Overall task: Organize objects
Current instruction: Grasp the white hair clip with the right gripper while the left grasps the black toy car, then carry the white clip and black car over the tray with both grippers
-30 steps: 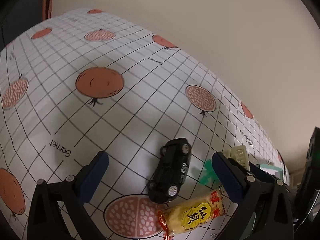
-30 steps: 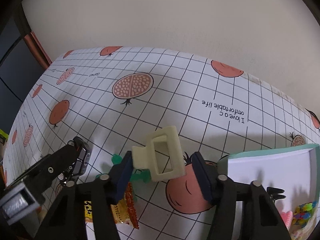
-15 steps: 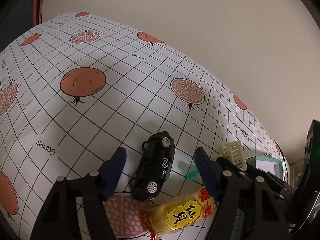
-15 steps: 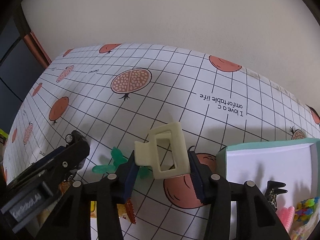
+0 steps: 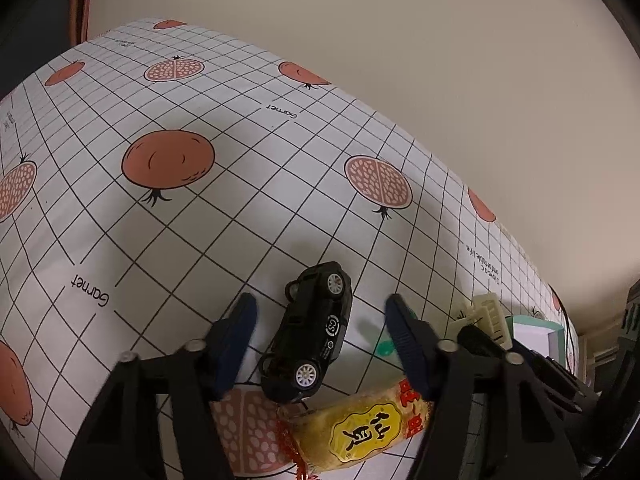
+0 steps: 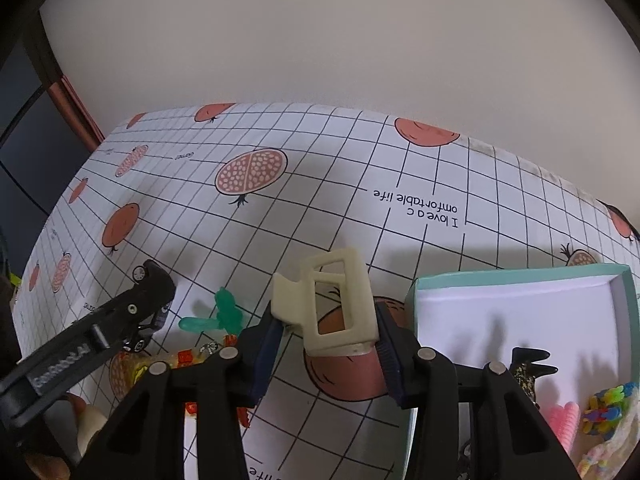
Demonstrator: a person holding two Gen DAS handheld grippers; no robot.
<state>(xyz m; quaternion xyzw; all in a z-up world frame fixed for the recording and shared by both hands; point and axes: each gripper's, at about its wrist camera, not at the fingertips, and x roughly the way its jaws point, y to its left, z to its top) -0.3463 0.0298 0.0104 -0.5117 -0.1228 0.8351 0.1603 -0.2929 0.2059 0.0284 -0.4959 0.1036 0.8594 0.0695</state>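
- The right gripper (image 6: pixel 325 354) is clamped on a cream hair clip (image 6: pixel 334 306), lifted clear of the bench (image 6: pixel 360 168) just left of the teal box (image 6: pixel 520 276), likely headed there.
- The left gripper (image 5: pixel 320 320) straddles the black toy car (image 5: pixel 310 334), jaws wide and not touching it.
- A yellow snack packet (image 5: pixel 360 428) touches the car's near end; a green clip (image 6: pixel 218 316) lies close by.

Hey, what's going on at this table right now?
A person is sorting small items with two hand-held grippers. The right gripper is shut on a cream hair claw clip, held above the tablecloth beside the teal-edged box, which already holds a few accessories. The left gripper is open around a black toy car that lies next to a yellow snack packet.
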